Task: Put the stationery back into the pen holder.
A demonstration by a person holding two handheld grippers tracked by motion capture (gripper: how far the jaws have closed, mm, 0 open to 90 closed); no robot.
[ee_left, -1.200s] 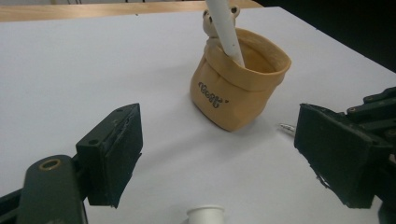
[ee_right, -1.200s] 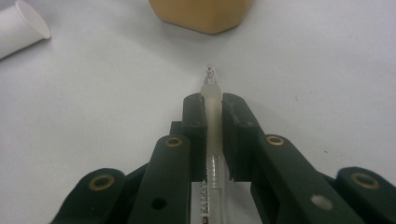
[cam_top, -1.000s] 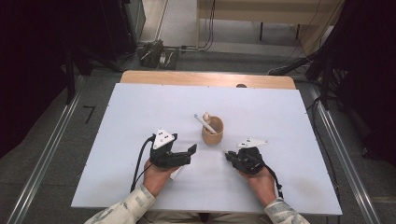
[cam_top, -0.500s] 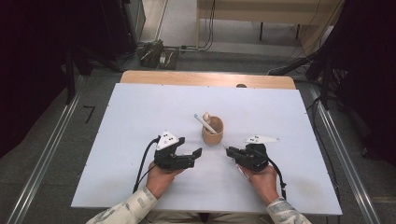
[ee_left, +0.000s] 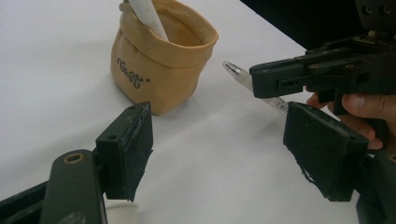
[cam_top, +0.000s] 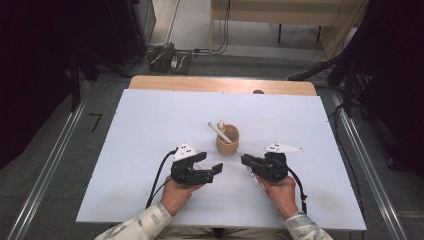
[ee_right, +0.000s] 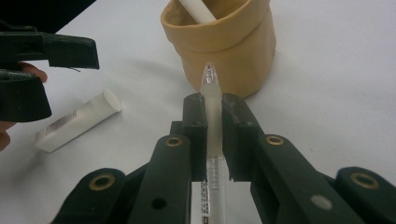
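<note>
two grippers flank the tan pouch (cam_top: 227, 141); right gripper (ee_right: 213, 105) clamps a clear pen (ee_right: 211, 93), tip just short of it; lift the tip over the rim first; left gripper (ee_left: 219, 149), jaws just closing, holds nothing.

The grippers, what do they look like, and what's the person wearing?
Both the left gripper and the right gripper are black, with two flat, blocky fingers joined by brass-coloured rivets. Each has a pale three-cornered plate on top and a black cable trailing back. The person's sleeves are light with a mottled grey-green pattern.
</note>
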